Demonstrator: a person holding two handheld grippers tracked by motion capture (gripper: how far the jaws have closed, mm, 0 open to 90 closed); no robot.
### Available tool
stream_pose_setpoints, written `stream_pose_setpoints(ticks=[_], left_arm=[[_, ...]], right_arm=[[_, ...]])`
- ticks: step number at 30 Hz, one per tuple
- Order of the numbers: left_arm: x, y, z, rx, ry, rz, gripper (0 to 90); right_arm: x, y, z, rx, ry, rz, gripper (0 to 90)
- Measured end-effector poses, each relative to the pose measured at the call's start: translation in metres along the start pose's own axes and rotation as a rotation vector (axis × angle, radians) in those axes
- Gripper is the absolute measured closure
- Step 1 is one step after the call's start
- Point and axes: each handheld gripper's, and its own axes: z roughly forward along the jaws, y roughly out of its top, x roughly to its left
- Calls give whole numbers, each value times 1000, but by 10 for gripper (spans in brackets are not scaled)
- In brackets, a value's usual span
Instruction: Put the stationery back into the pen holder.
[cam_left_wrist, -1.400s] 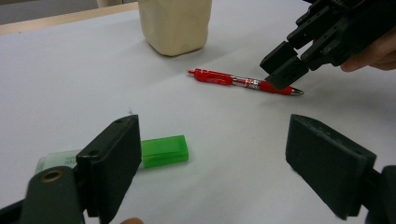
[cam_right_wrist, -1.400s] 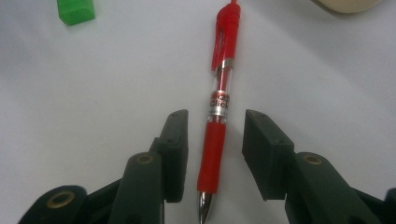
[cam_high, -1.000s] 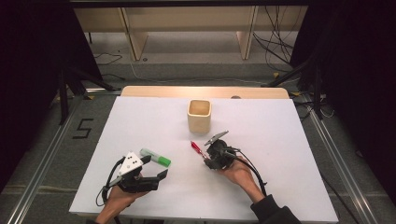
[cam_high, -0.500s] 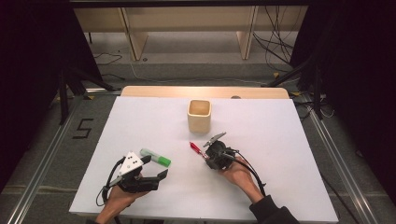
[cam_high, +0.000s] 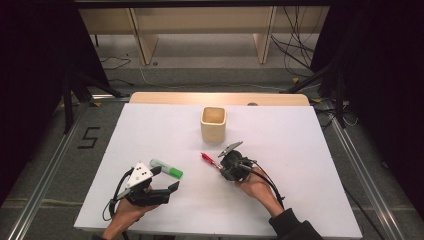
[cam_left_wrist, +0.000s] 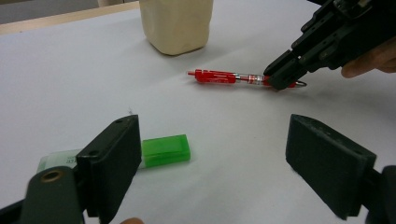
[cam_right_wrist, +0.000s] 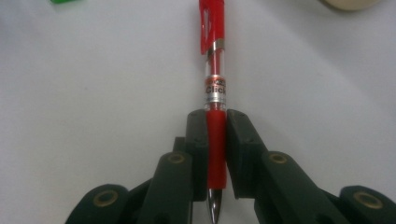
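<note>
A red click pen (cam_high: 207, 158) lies on the white table (cam_high: 300, 150), in front of a cream cup (cam_high: 213, 124). My right gripper (cam_high: 218, 165) is shut on it. In the right gripper view the two pads (cam_right_wrist: 197, 135) squeeze the pen's red grip near the metal tip, and the rest of the pen (cam_right_wrist: 215, 70) points away. A green-capped marker (cam_high: 167, 169) lies at the lower left. My left gripper (cam_high: 166, 179) rests beside it, open and holding nothing. In the left gripper view the marker's cap (cam_left_wrist: 166, 150) sits just inside the left jaw.
The cup (cam_left_wrist: 176, 23) stands upright beyond the pen (cam_left_wrist: 219, 76). A wooden strip (cam_high: 165, 97) edges the table's far side. Shelving and cables lie on the floor past it, and metal rails run along both sides.
The right gripper's jaws have drawn in around the pen's near end. Both hands, the marker and the cup stay where they were.
</note>
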Motion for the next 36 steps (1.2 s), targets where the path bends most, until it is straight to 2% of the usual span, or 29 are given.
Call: stream_pose_setpoints(ticks=[5,14,21,24,29,36], left_arm=[[0,0,0,0,1,0,178],[1,0,0,0,5,-4,178],[2,1,0,4,-11,-13,178],[0,2,-1,5,12,6,178],[0,9,-6,-13,-16,-12,178],[-2,17,-9,-13,-19,4,178]], right_arm=[[-2,-1,-14,-56,21,-10,805],[11,-18,-40,-135,17,-111,804],[20,-31,-53,-193,-20,-189,804],[26,-37,-54,-210,-48,-241,803],[33,-41,-59,-237,-84,-303,804],[43,-45,-60,-258,-114,-392,804]])
